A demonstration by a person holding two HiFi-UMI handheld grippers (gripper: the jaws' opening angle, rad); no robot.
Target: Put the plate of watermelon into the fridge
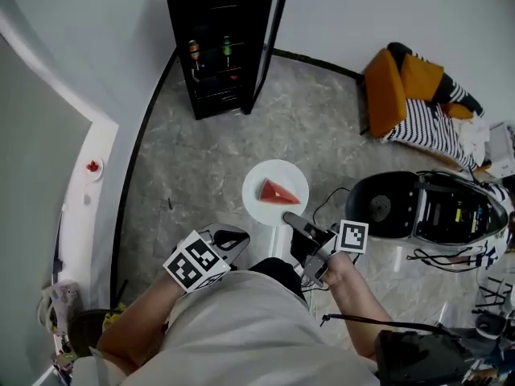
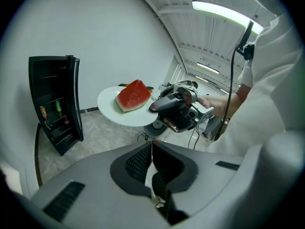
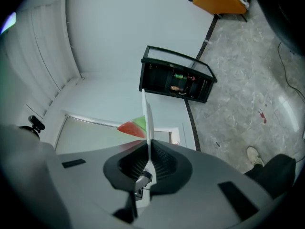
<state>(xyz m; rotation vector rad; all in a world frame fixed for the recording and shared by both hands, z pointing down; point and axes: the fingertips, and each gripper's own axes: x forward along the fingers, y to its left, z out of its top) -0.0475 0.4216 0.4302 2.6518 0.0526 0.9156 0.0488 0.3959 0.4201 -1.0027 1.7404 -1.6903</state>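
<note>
right claw point(image 3: 148, 160) pinching plate point(image 3: 147, 118) rim, watermelon point(image 3: 129, 128), fridge point(image 3: 176, 82)

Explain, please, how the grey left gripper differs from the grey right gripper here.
The right gripper has its jaws clamped on the rim of the round white plate, carrying the red watermelon wedge; the left gripper has its jaws together on nothing. The right gripper touches the plate; the left gripper sits apart from it. Both are grey, two-jawed and shut.
</note>
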